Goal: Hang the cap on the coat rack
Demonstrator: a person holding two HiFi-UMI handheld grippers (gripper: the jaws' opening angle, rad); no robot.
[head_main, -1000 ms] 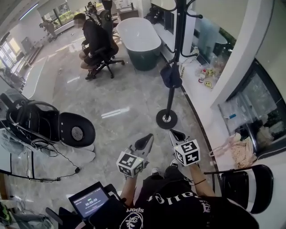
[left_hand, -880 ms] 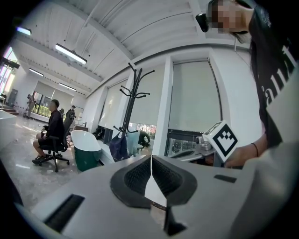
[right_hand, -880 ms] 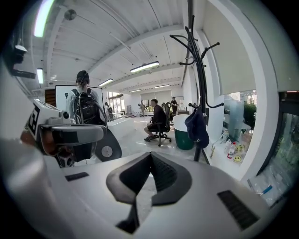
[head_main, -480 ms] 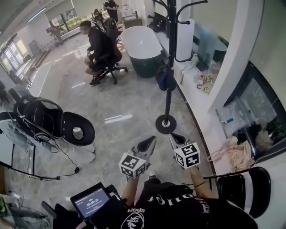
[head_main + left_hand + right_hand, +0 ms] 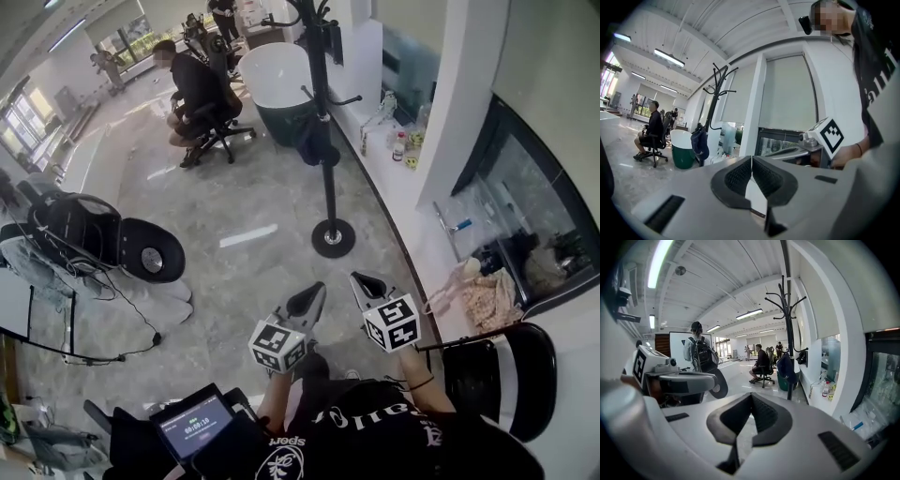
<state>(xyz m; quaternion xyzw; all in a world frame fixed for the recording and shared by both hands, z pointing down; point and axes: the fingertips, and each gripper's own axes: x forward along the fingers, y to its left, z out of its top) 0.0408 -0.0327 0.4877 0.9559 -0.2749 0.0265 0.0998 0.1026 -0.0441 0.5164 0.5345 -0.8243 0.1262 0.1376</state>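
Note:
The black coat rack [image 5: 325,159] stands on a round base on the marble floor, ahead of me. It also shows in the left gripper view [image 5: 714,101] and the right gripper view [image 5: 788,329]. A dark blue cloth thing [image 5: 313,142] hangs from a low hook; I cannot tell if it is the cap. My left gripper [image 5: 306,301] and right gripper [image 5: 367,283] are held side by side in front of the person's body, well short of the rack. Both are shut with nothing between the jaws, as their own views show [image 5: 751,162] [image 5: 751,400].
A person sits on an office chair [image 5: 199,92] beyond the rack, next to a white and green tub [image 5: 273,77]. A black round-backed seat [image 5: 150,251] stands at the left, a black chair [image 5: 511,375] at the right. Bottles stand on the window ledge [image 5: 401,145]. A tablet [image 5: 193,427] is below.
In the head view the rack, the tub and the seated person have slid to the left. Both grippers keep their place before the body and stay shut.

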